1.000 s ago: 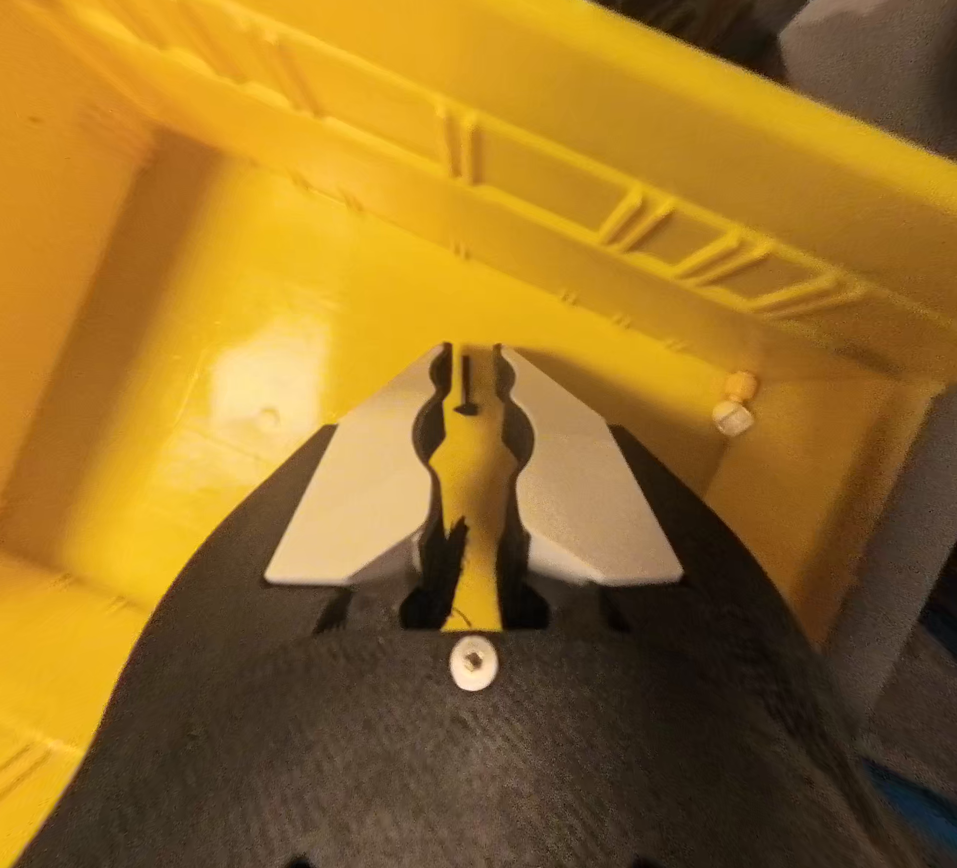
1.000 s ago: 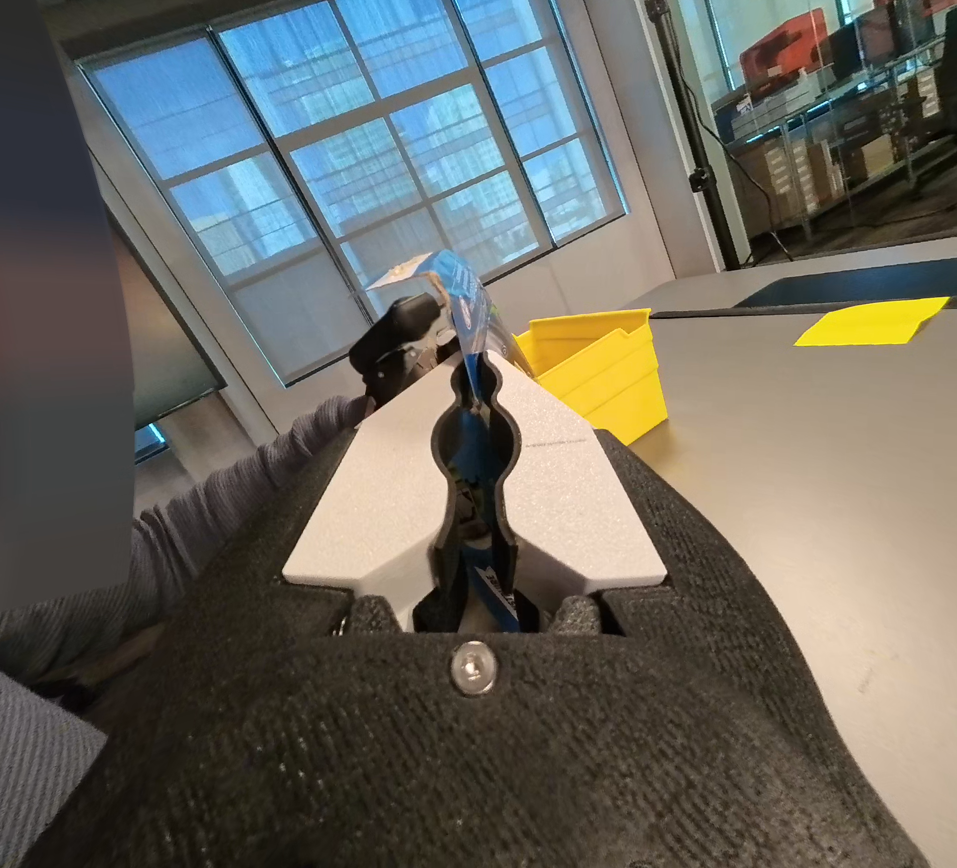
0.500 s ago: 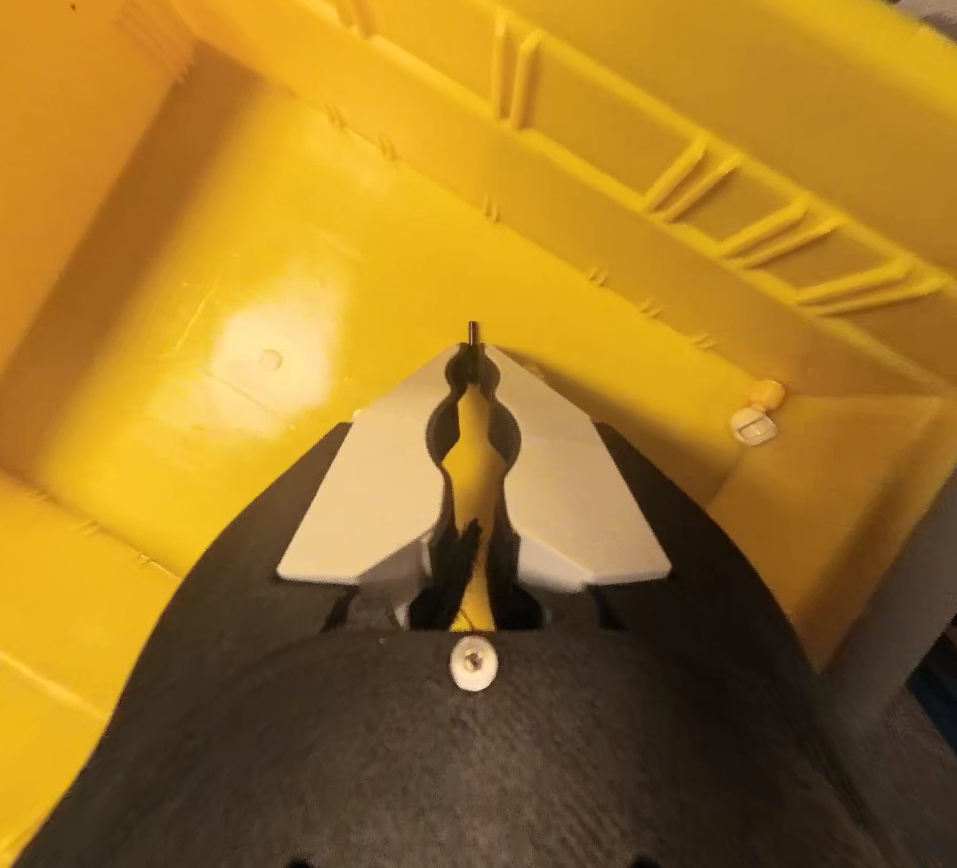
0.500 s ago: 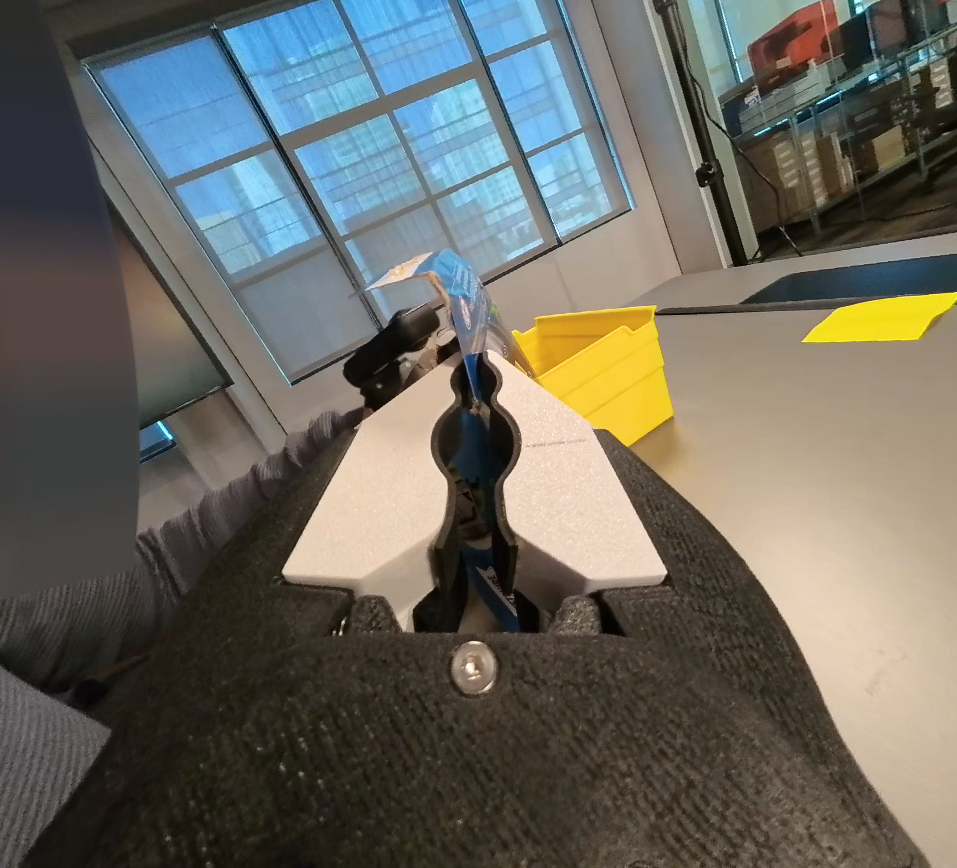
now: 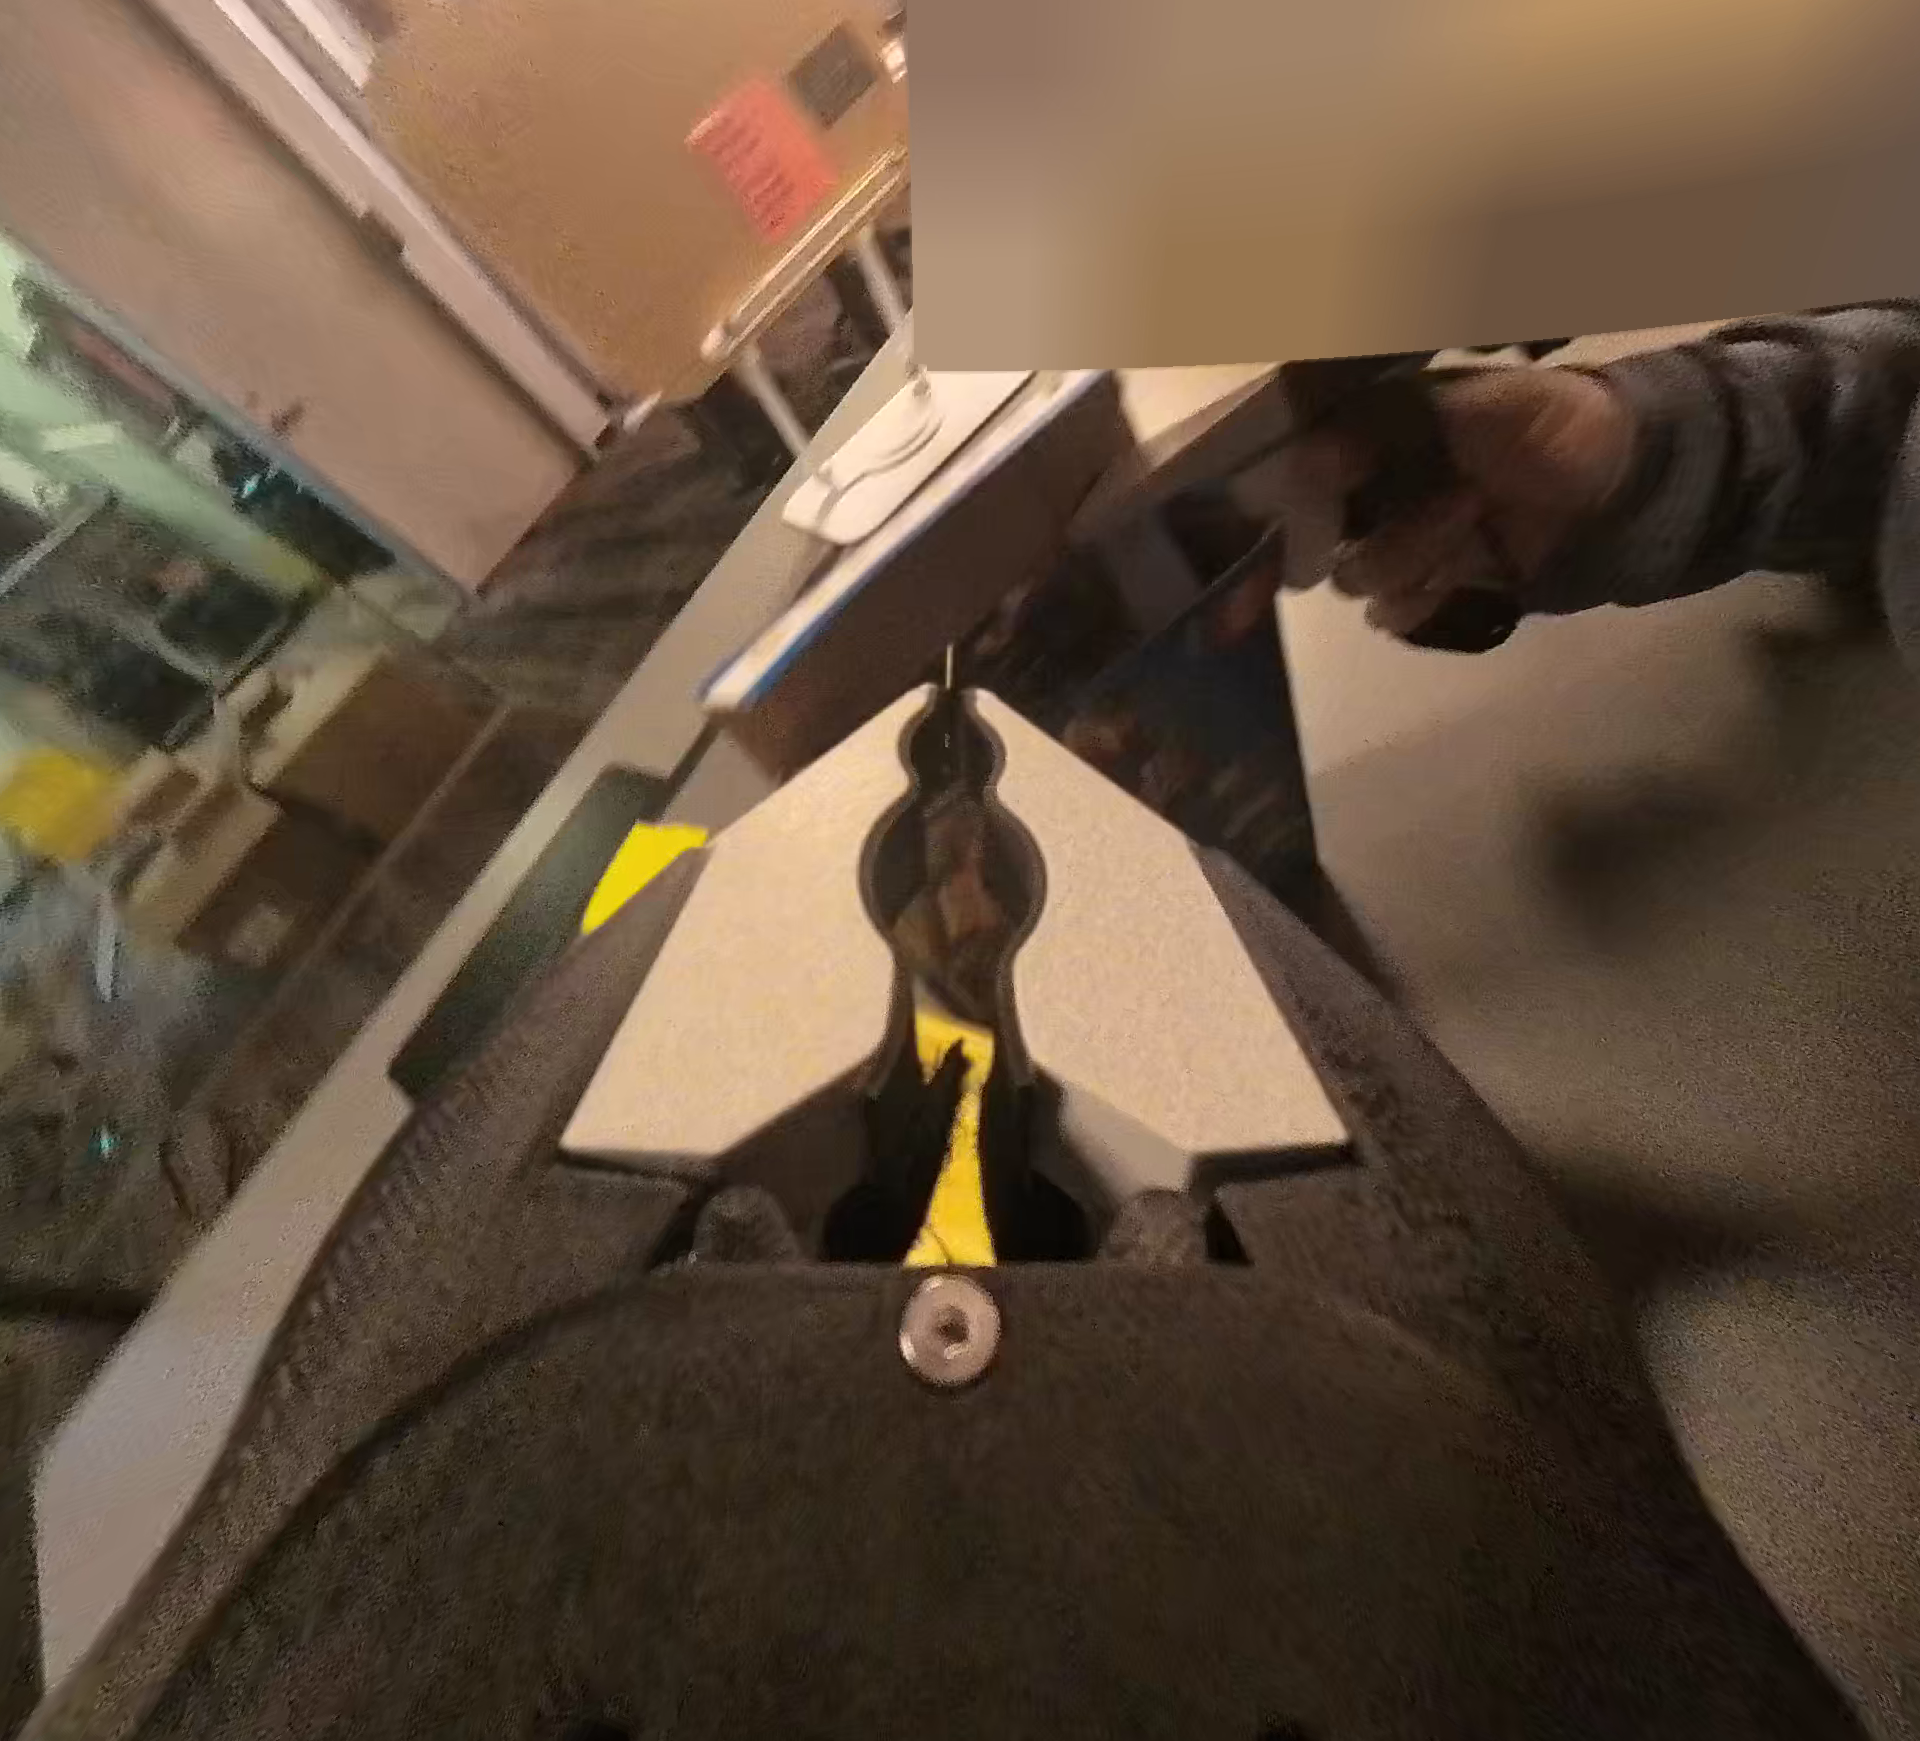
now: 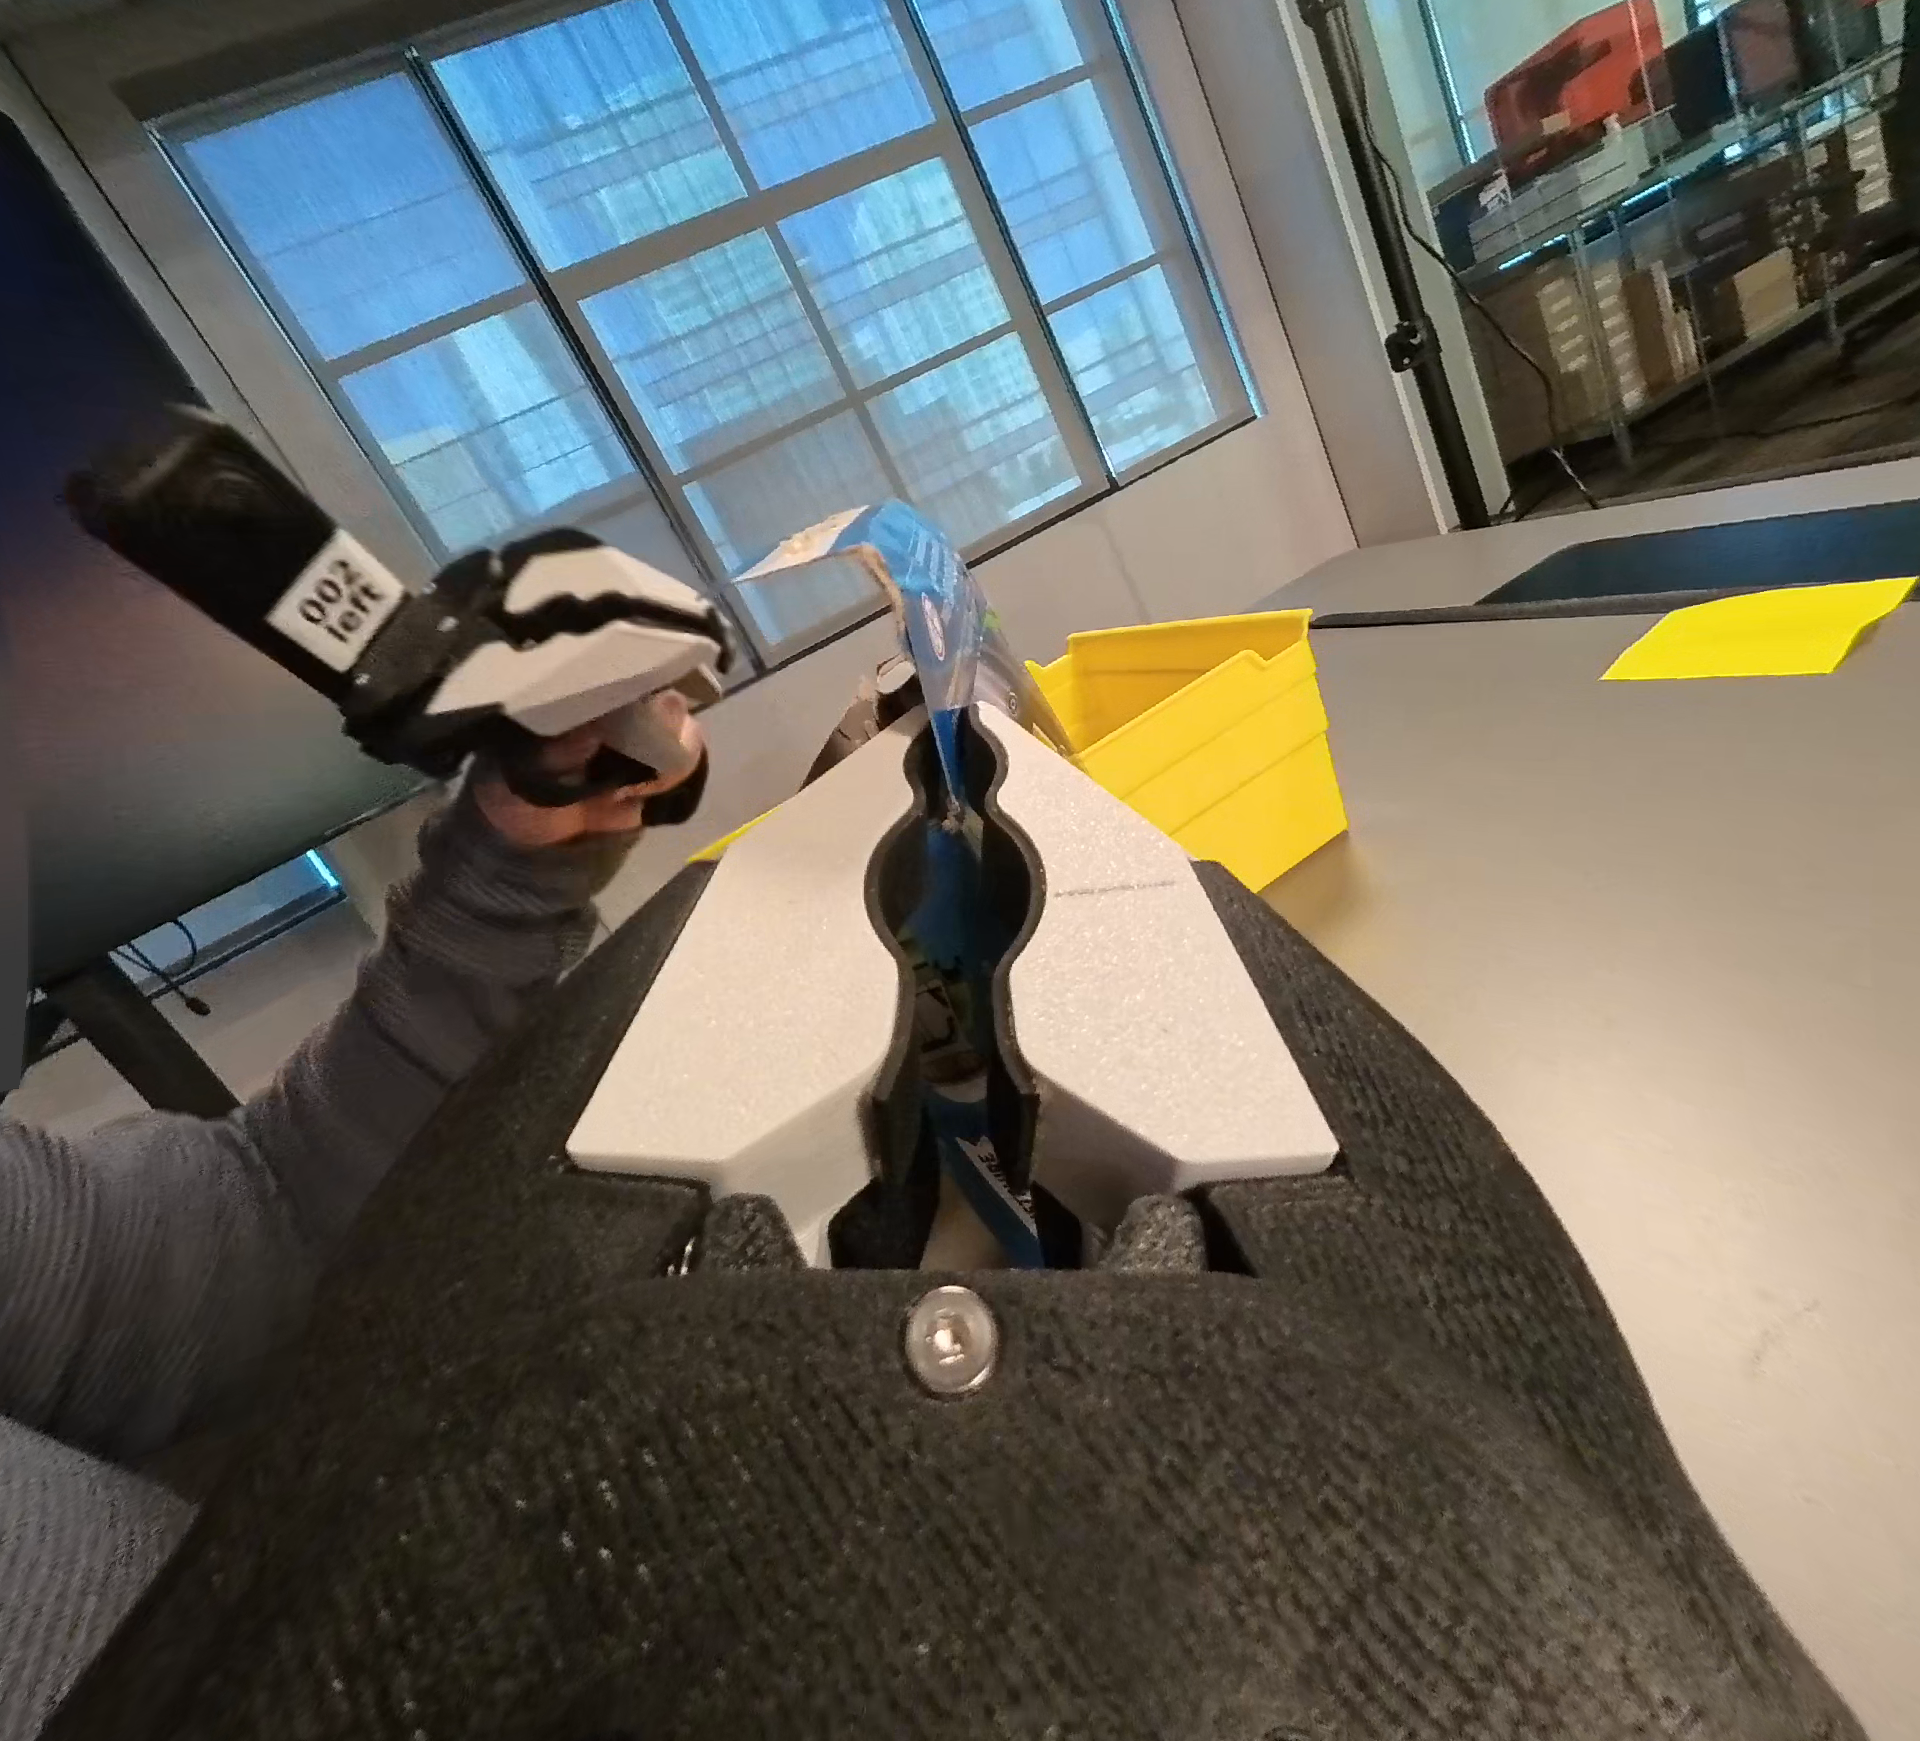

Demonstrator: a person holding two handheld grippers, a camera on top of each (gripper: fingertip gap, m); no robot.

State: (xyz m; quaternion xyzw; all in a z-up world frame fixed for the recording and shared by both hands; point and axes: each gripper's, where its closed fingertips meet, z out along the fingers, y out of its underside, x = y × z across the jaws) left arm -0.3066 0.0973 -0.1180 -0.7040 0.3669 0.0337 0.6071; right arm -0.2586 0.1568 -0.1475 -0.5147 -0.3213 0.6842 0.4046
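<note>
The right gripper (image 6: 961,725) is clamping a blue packet (image 6: 940,611) upright; the left gripper (image 5: 948,704), jaws closed on a thin dark pin (image 5: 949,665), is hovering left of it.

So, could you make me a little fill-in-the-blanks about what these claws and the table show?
The right claw is clamped on a ___ packet.
The stacked bins beside it are ___.
The flat sheet on the table is ___.
Missing: blue; yellow; yellow.
</note>
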